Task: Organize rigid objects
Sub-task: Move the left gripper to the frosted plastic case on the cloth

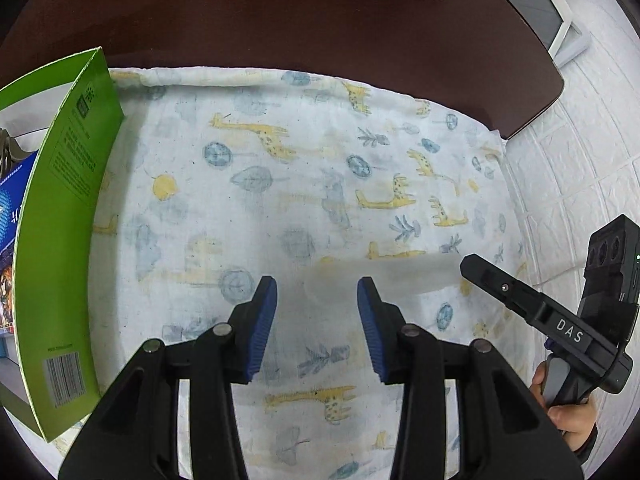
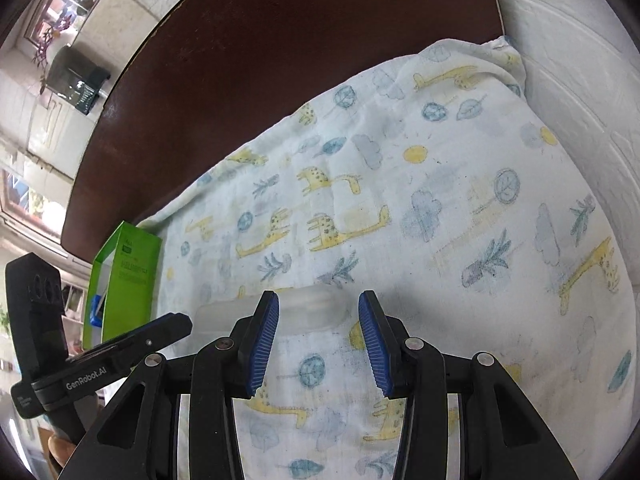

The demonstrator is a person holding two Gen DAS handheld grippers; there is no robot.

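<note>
While both tongs are held over the giraffe-print cloth (image 1: 320, 184) that covers the near part of the dark table (image 1: 280, 20), nothing is gripped by either. The left tongs (image 1: 317, 322) stand partly open with only cloth seen between the blue pads (image 1: 262, 332). The right tongs (image 2: 319, 336) are likewise parted and empty.

A translucent, frosted container (image 2: 308, 312) lies on the cloth just beyond the tips of the right tongs; in the left wrist view it shows as a pale, blurred strip (image 1: 380, 276) reaching toward the right tongs (image 1: 480, 272). Its full outline cannot be made out. A green carton (image 1: 68, 216) stands upright at the left edge of the cloth, with a blue box (image 1: 16, 208) just behind it.

The container is judged to be light, stiff plastic with a smooth, probably slippery skin, so a squeeze across its narrower width, near the middle, would be preferred. Too hard a grip might bow thin walls. Whether it has a loose lid cannot be told.

The carton is judged to be light, stiff card that could be dented. It would best be taken across its narrow sides, low enough that it is not tipped.
</note>
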